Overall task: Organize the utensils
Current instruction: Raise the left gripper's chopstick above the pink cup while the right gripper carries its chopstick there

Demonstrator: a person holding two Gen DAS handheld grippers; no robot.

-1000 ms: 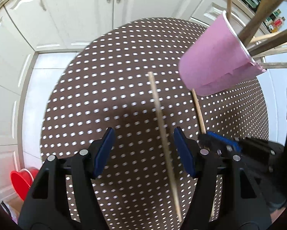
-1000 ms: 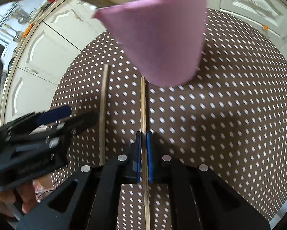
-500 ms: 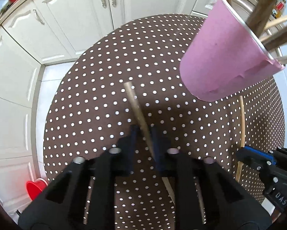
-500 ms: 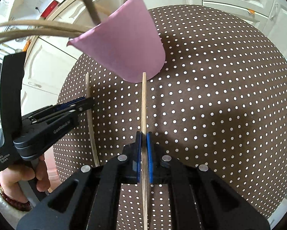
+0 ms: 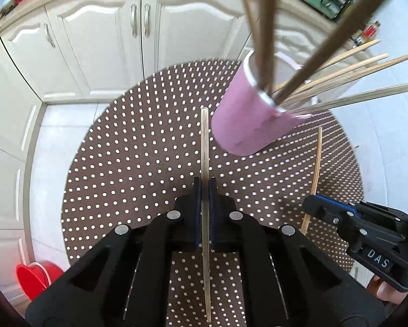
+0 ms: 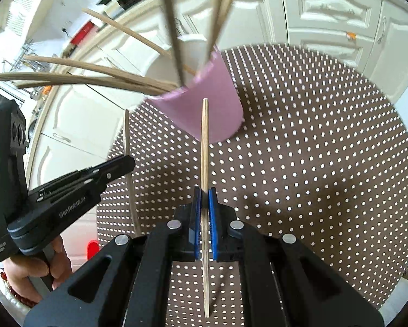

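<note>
Pink cup (image 5: 251,125) stands on the dotted brown counter (image 5: 138,163), stuffed with wooden sticks (image 5: 348,76) fanning out of its rim. Left claw (image 5: 204,190) is clamped tight on 1 flat wooden stick (image 5: 204,147), held above the counter; the stick's far tip sits just left of the cup. Right claw (image 6: 204,199) is likewise pinched on a 2nd stick (image 6: 204,141), whose tip overlaps the cup's (image 6: 204,109) wall in the right wrist view. White cabinets (image 5: 103,43) lie behind the cup, red bucket (image 5: 33,278) on the floor.
</note>
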